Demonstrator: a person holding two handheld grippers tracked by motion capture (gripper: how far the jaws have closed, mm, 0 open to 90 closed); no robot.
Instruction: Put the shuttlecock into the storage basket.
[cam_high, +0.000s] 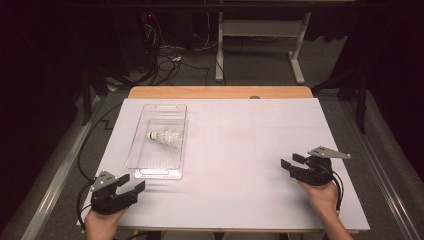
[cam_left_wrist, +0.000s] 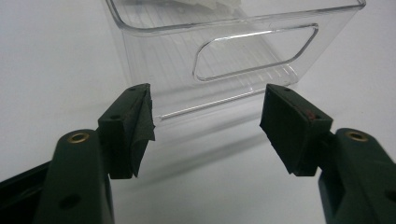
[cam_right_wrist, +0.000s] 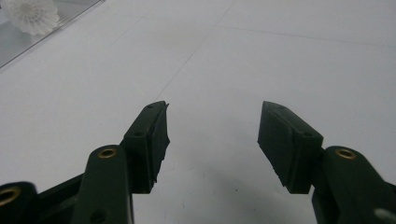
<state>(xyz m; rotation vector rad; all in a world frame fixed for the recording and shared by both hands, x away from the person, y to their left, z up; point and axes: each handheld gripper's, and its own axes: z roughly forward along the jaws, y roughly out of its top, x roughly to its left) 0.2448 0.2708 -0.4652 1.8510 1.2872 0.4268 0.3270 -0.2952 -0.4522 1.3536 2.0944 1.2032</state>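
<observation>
**Shuttlecock lies in its bin as both grippers wait at the near edge**

We begin with the white worktop, bare across its middle and right. On its left side stands the clear plastic bin, set lengthwise with a cut-out handle at each short end, the near one facing us. Its near wall rises just ahead of our left gripper, whose fingers stand spread with nothing between them. Aimed that way, we judge it well placed to steady the bin or reach in over its rim.

Our right gripper rests well apart from the bin, near the worktop's right edge, pointed across the bare surface. Its fingers are likewise spread wide and empty, which reads to us as a hand either clear of its load or ready for one.

Smallest of all, the white shuttlecock lies on its side on the bin's floor, about midway along, touched by neither gripper.
</observation>
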